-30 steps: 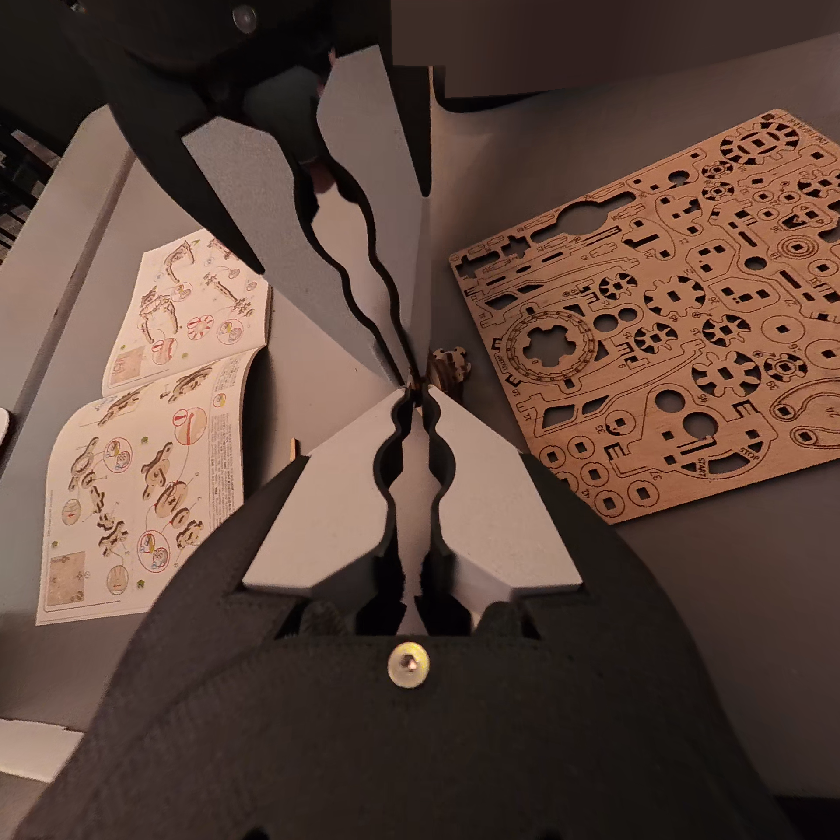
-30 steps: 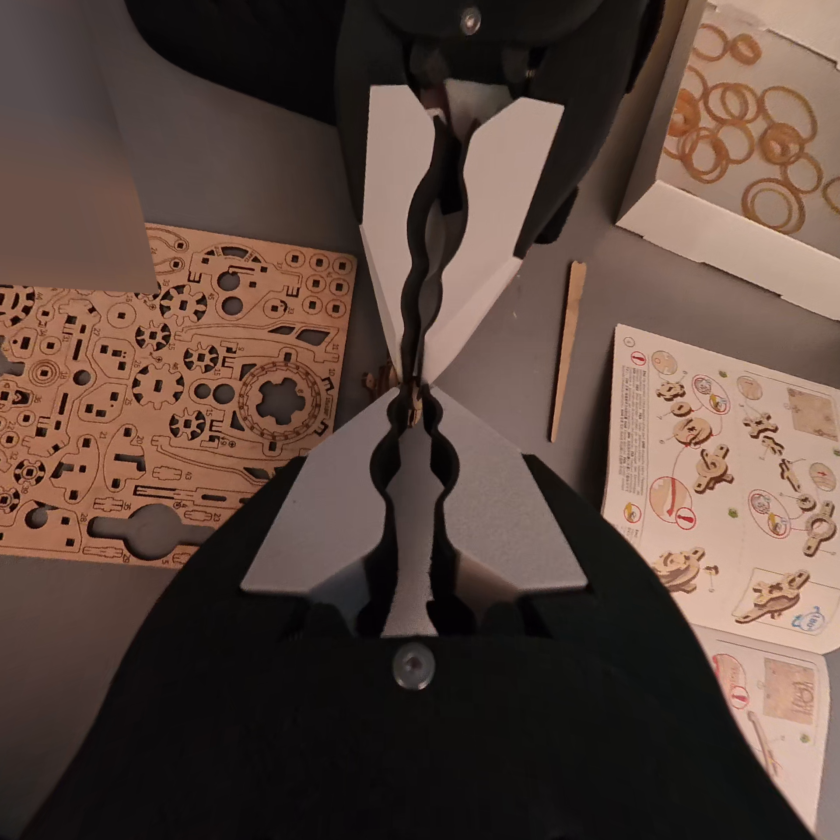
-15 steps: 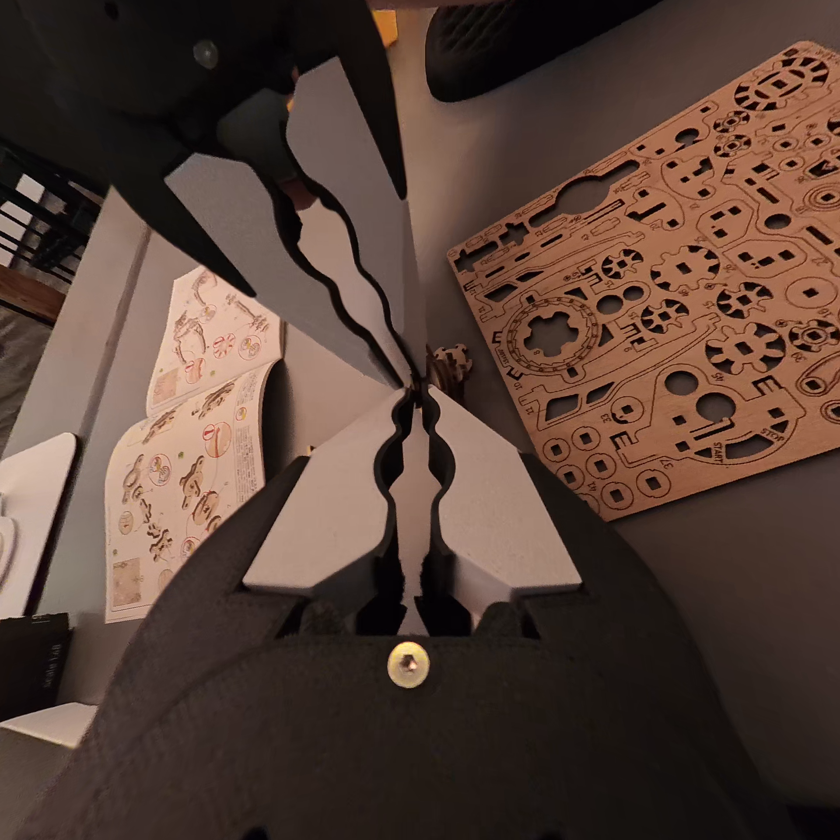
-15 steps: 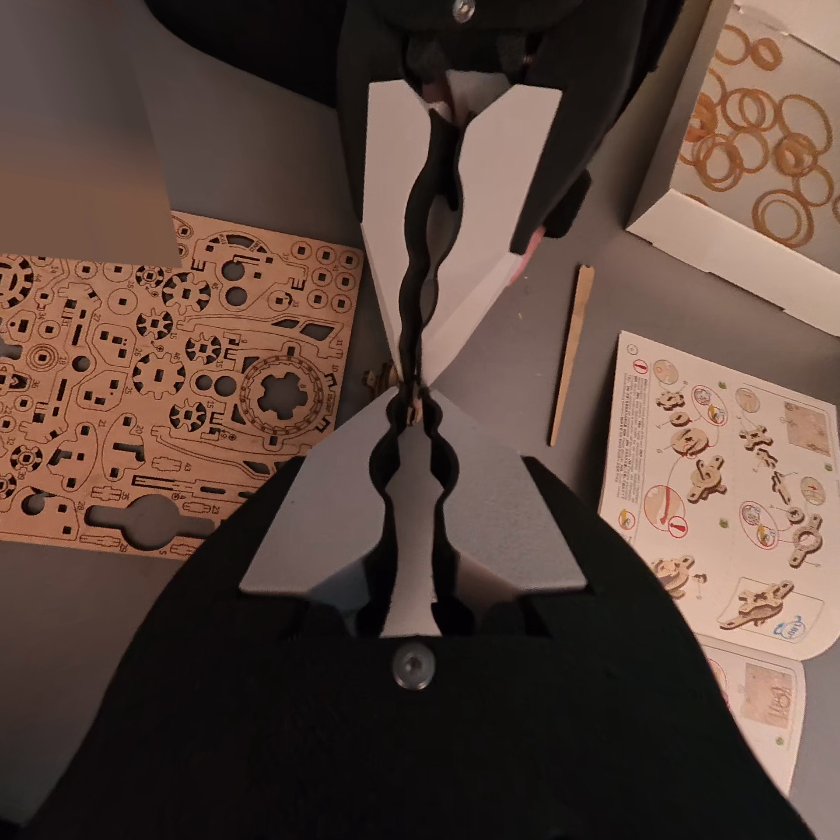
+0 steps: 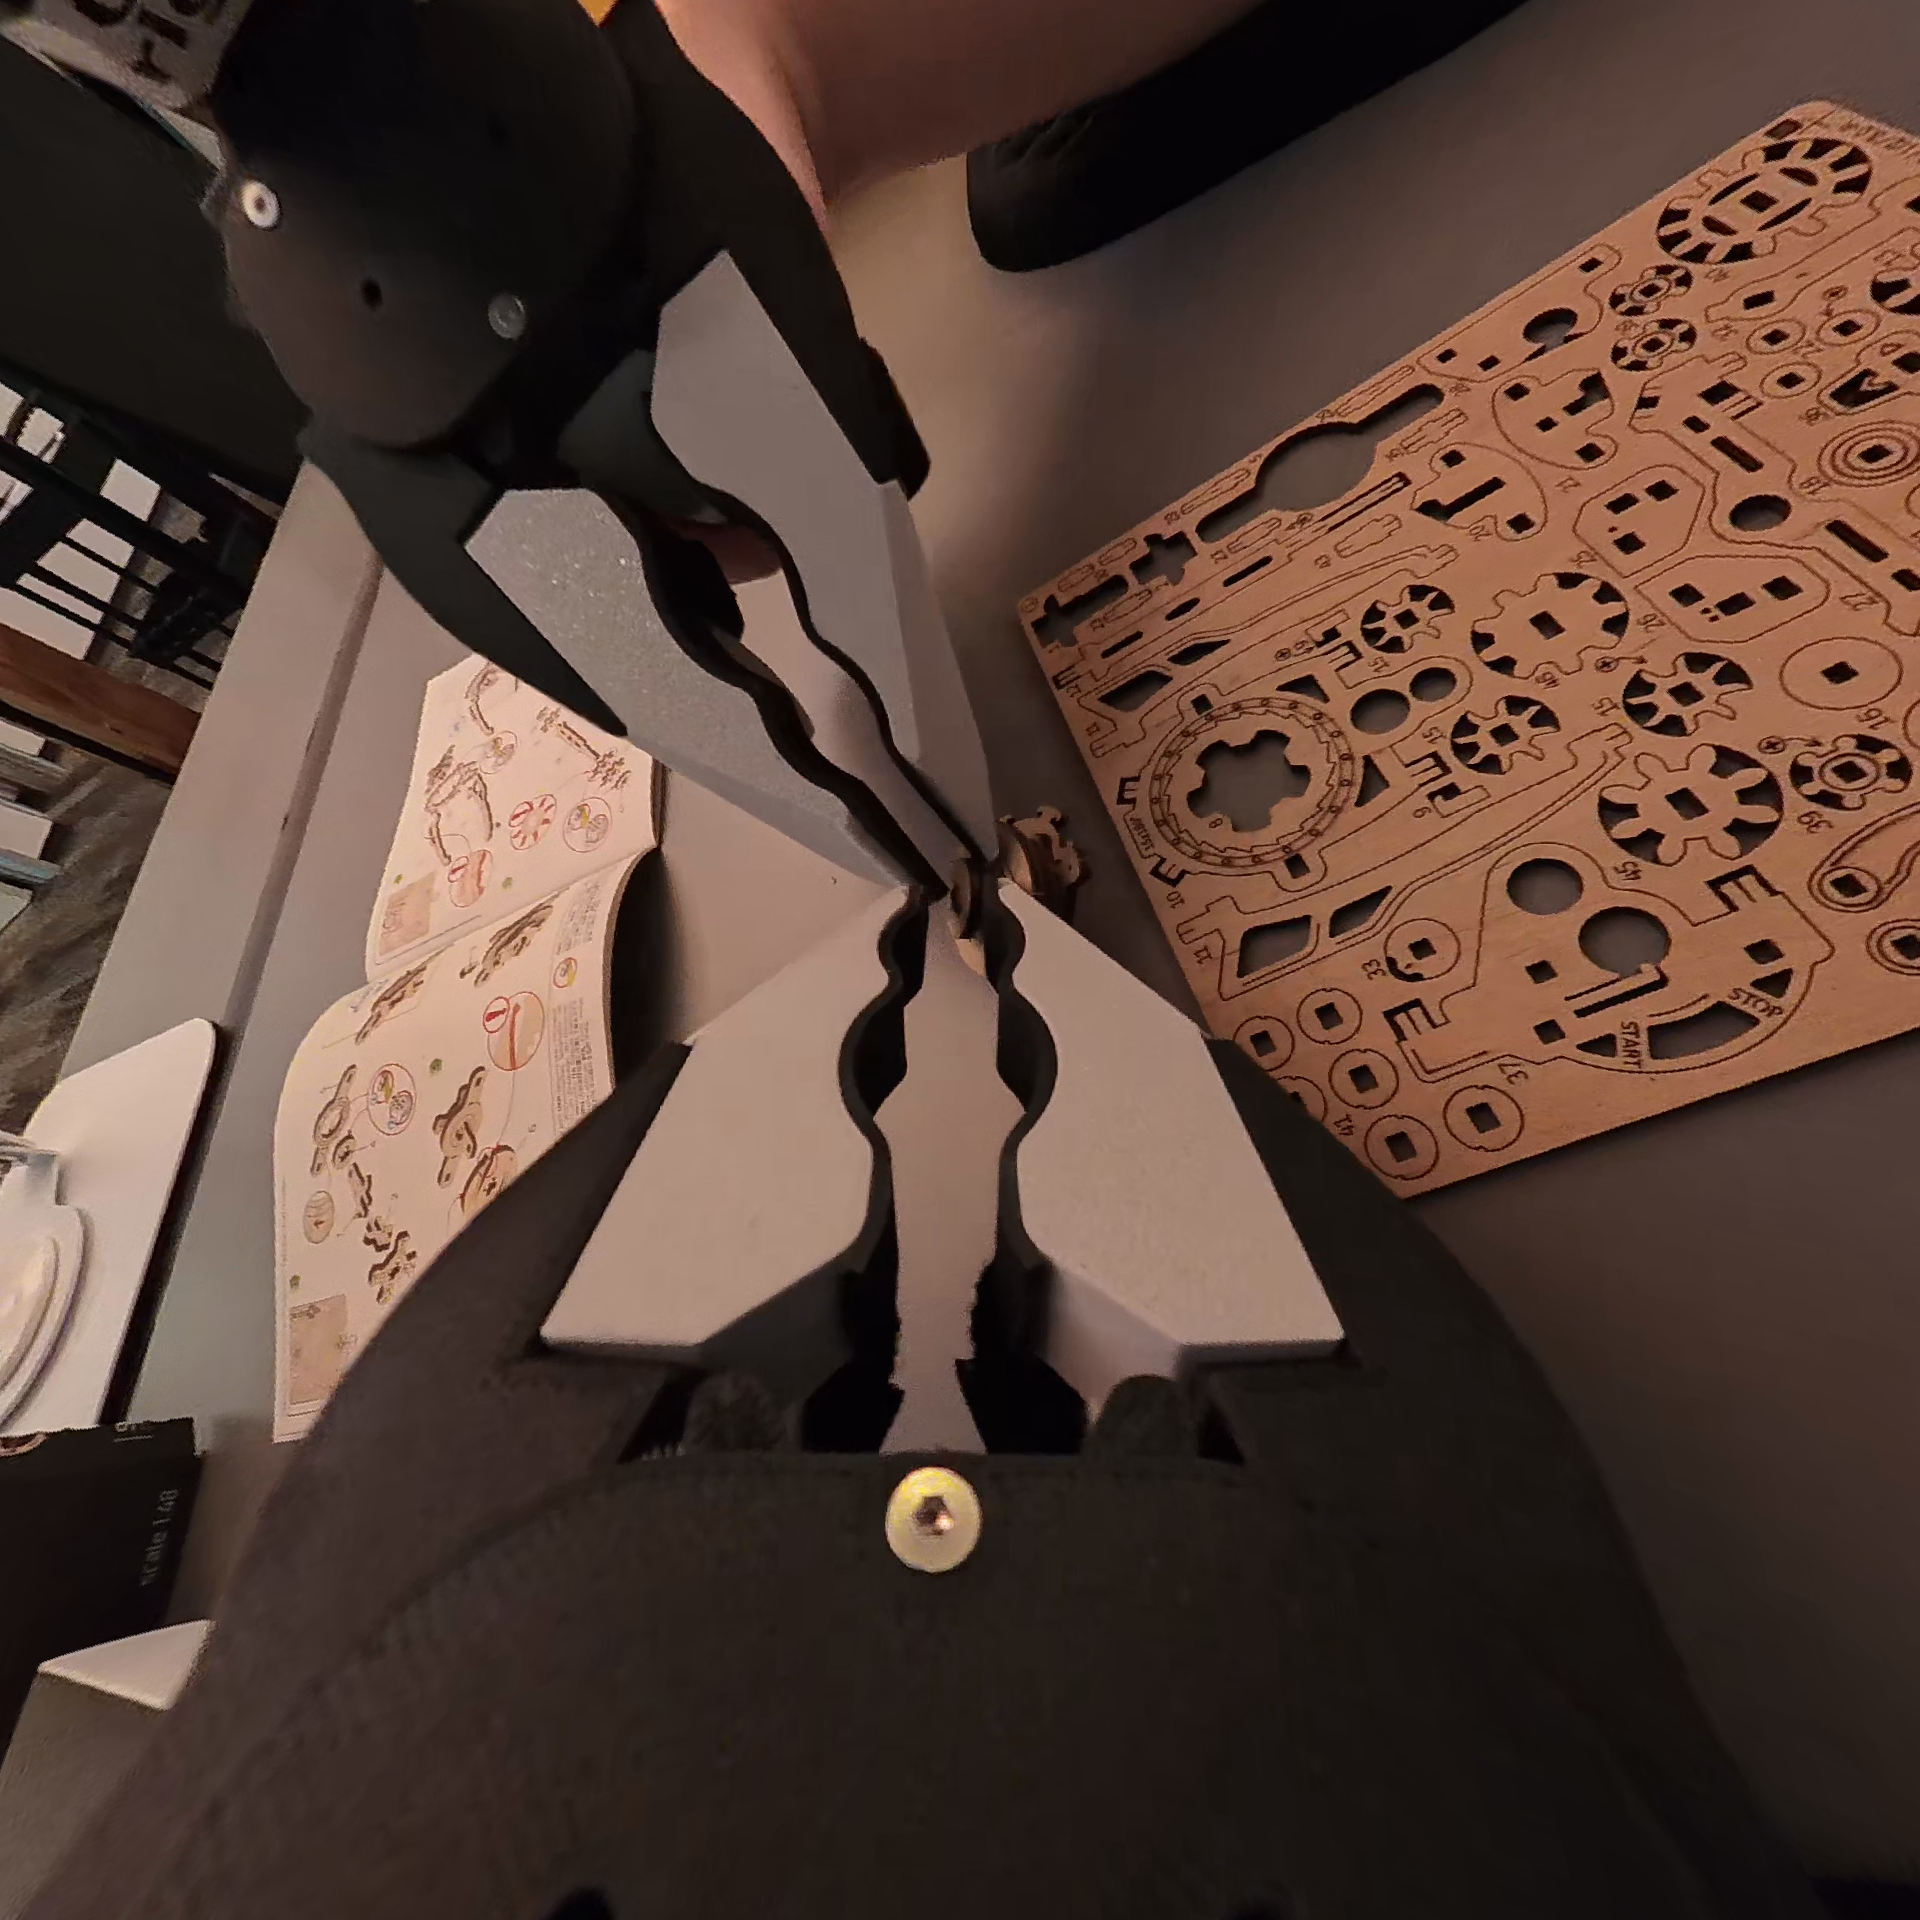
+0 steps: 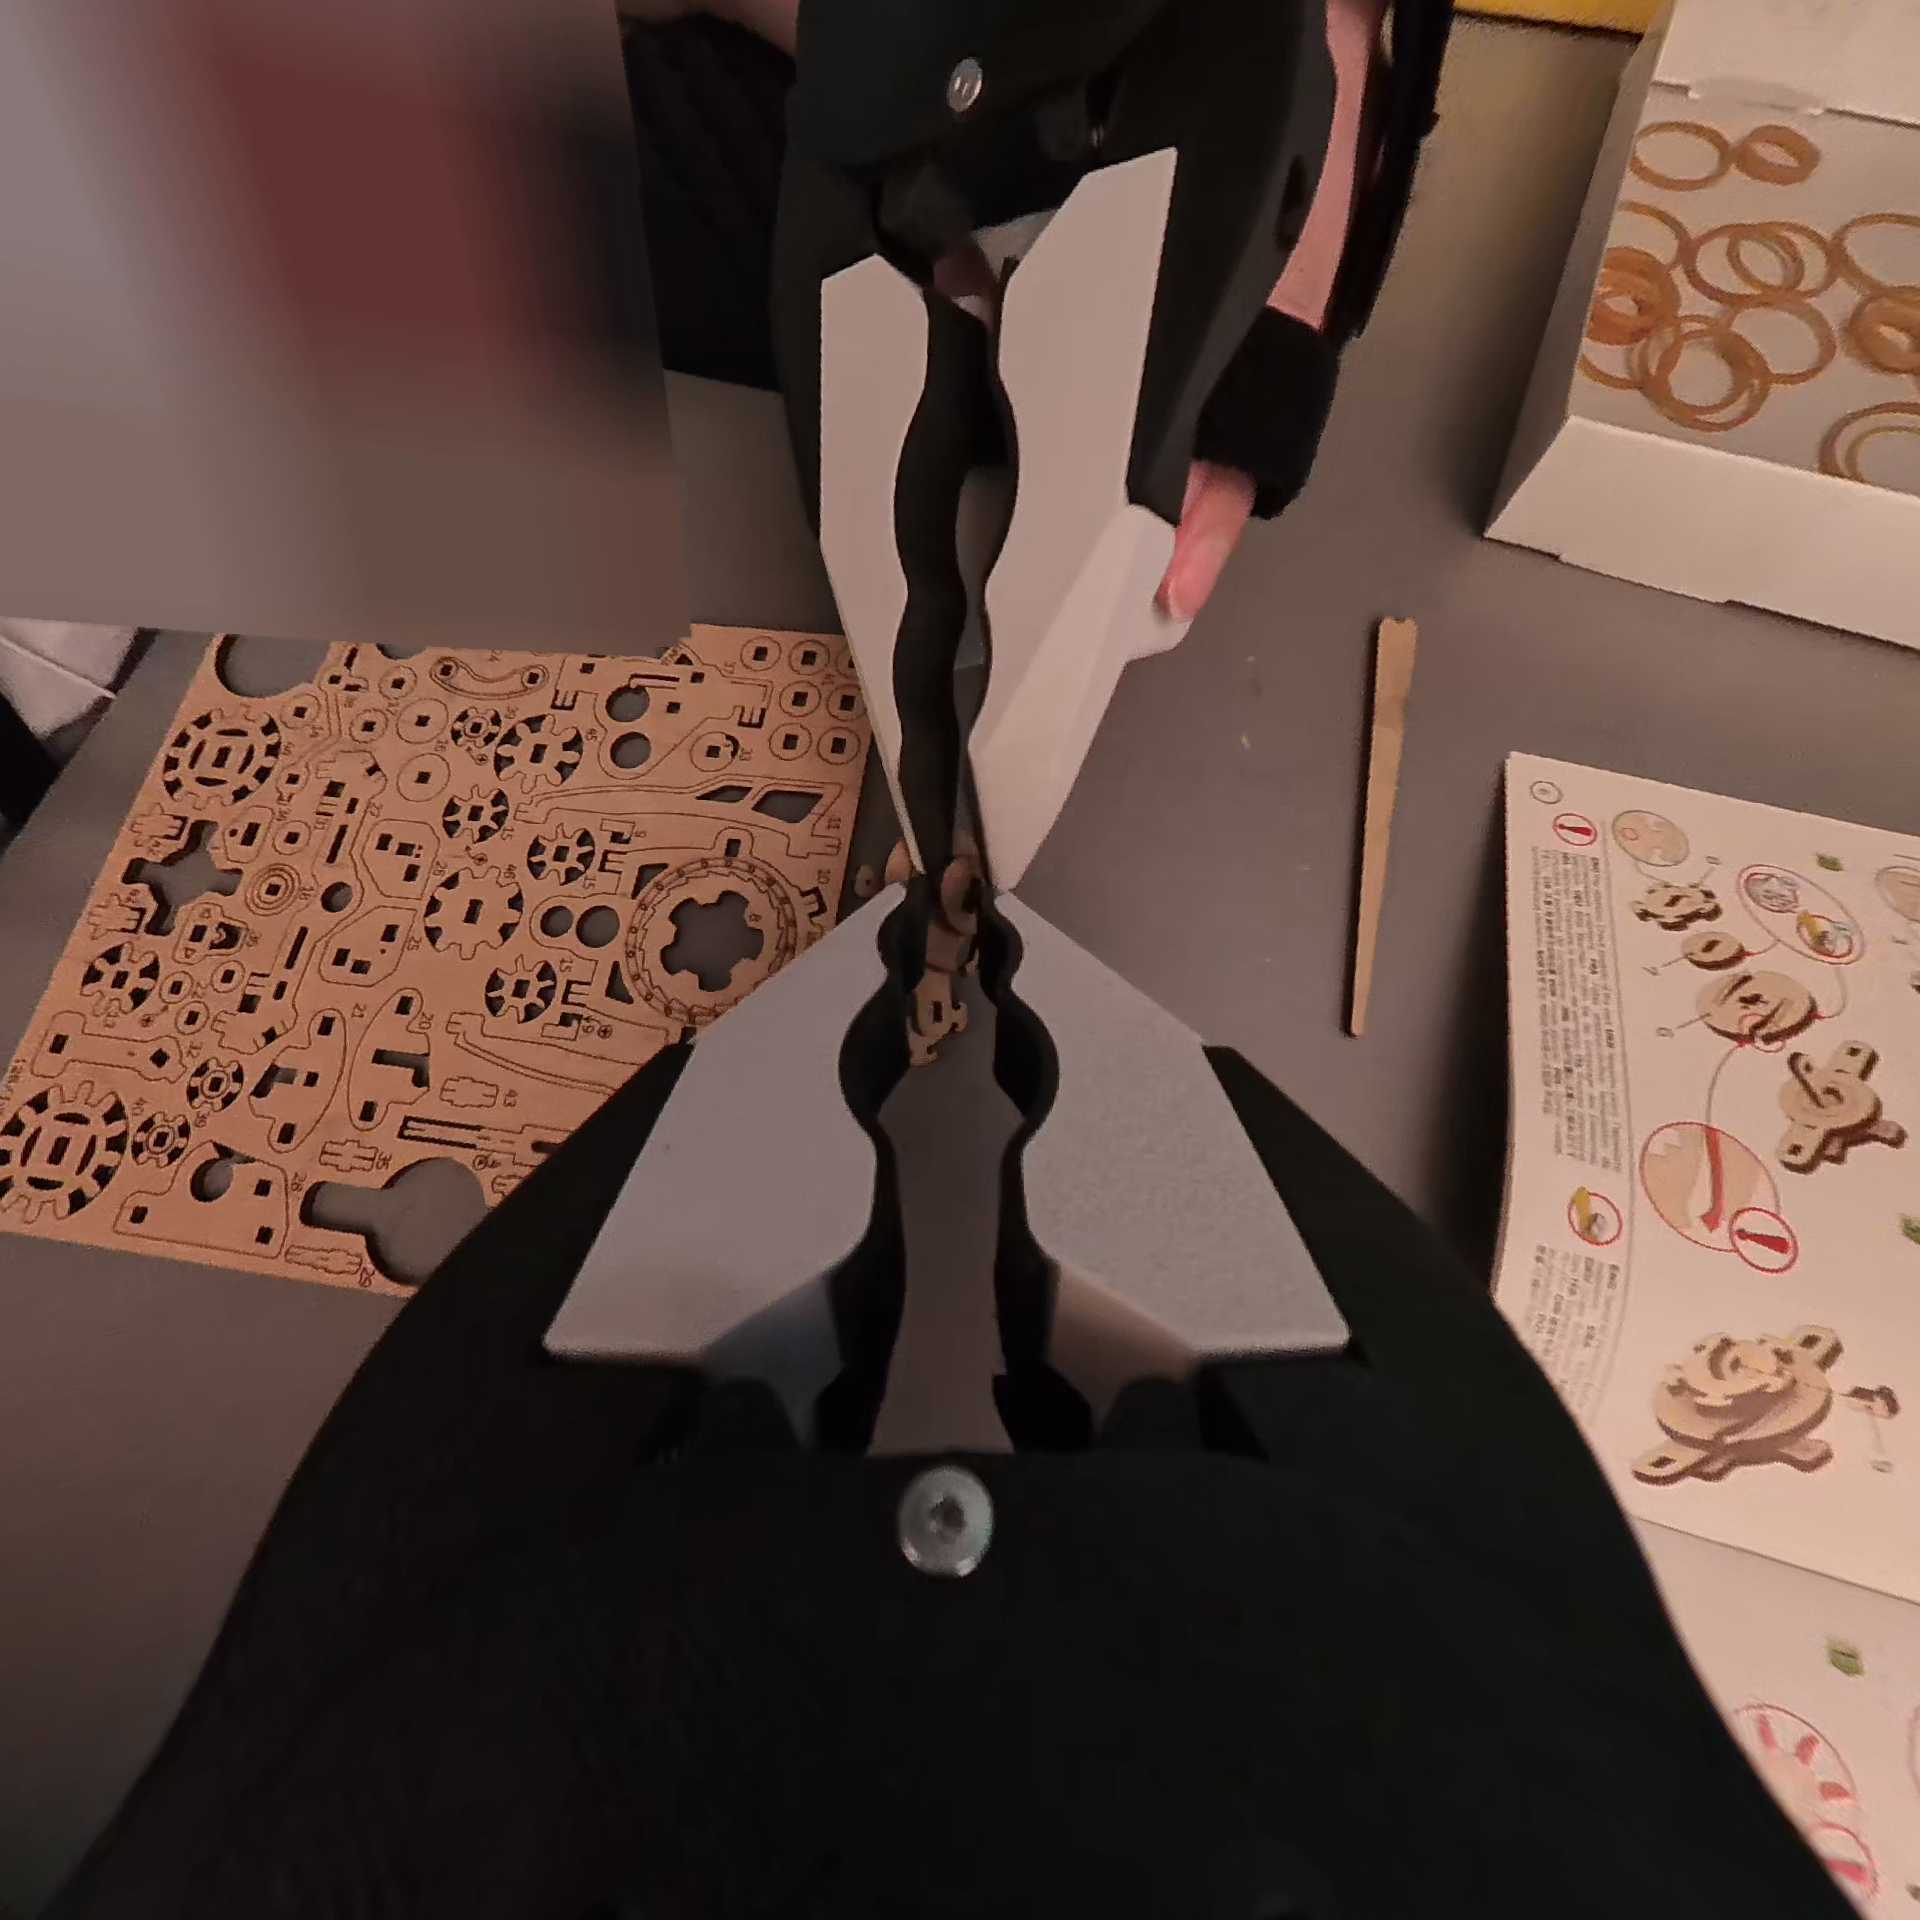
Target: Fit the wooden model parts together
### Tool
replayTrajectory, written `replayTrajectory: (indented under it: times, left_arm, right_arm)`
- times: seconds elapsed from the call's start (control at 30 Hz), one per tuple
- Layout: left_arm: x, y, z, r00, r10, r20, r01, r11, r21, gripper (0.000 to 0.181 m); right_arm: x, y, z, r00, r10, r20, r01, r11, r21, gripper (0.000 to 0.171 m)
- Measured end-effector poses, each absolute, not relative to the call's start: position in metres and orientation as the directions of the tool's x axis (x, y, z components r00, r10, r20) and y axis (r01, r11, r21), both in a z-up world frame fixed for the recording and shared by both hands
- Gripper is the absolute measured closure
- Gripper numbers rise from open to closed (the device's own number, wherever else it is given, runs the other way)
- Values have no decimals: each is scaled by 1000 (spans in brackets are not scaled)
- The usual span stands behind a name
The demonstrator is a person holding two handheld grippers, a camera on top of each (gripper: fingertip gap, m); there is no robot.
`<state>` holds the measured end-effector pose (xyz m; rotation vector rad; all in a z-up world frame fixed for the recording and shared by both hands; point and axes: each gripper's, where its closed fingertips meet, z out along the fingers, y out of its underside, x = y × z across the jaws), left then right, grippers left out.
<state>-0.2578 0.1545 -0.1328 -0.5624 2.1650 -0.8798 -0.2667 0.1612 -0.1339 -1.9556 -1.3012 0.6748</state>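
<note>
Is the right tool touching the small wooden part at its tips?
Touching. In the right wrist view, the right tool has its fingertips closed on the small wooden part, which sits pinched between them, no gap visible.

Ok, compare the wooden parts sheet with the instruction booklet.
The wooden parts sheet is tan, laser-cut and full of holes where pieces came out; the instruction booklet is white paper printed with colour diagrams. The sheet lies flat as one board; the booklet lies open, its pages arching at the fold. Both rest on the grey table.
</note>
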Motion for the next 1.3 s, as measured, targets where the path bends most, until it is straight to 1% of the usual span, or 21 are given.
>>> replayTrajectory:
  times: [0.1, 0.17, 0.27, 0.6, 0.8, 0.9, 1.03, 1.3]
  left_arm:
    - [-258, 154, -133, -654, -614, -442, -126, 665, -736, 176]
    - [-260, 153, -134, -665, -613, -428, -132, 659, -740, 179]
    - [-260, 153, -134, -673, -621, -402, -143, 643, -752, 179]
    - [-260, 153, -134, -684, -623, -379, -156, 632, -759, 179]
    - [-261, 153, -134, -705, -633, -320, -195, 606, -771, 181]
    - [-259, 154, -134, -695, -630, -345, -192, 625, -756, 181]
    - [-258, 155, -135, -695, -640, -328, -209, 616, -759, 181]
    - [-260, 152, -136, -714, -610, -343, -188, 639, -746, 181]
  right_arm:
    - [-268, 161, -134, 367, 928, -68, 560, -279, -780, 163]
    - [-268, 160, -134, 357, 933, -37, 577, -251, -777, 163]
    - [-269, 160, -133, 342, 939, 26, 605, -199, -771, 164]
    - [-269, 160, -134, 330, 939, 103, 663, -153, -733, 165]
    - [-270, 160, -135, 332, 943, 25, 652, -211, -728, 166]
    - [-269, 161, -136, 334, 942, 19, 673, -224, -705, 167]
    - [-268, 162, -136, 350, 936, -44, 634, -271, -724, 167]
    - [-270, 159, -137, 314, 944, -100, 611, -281, -740, 167]
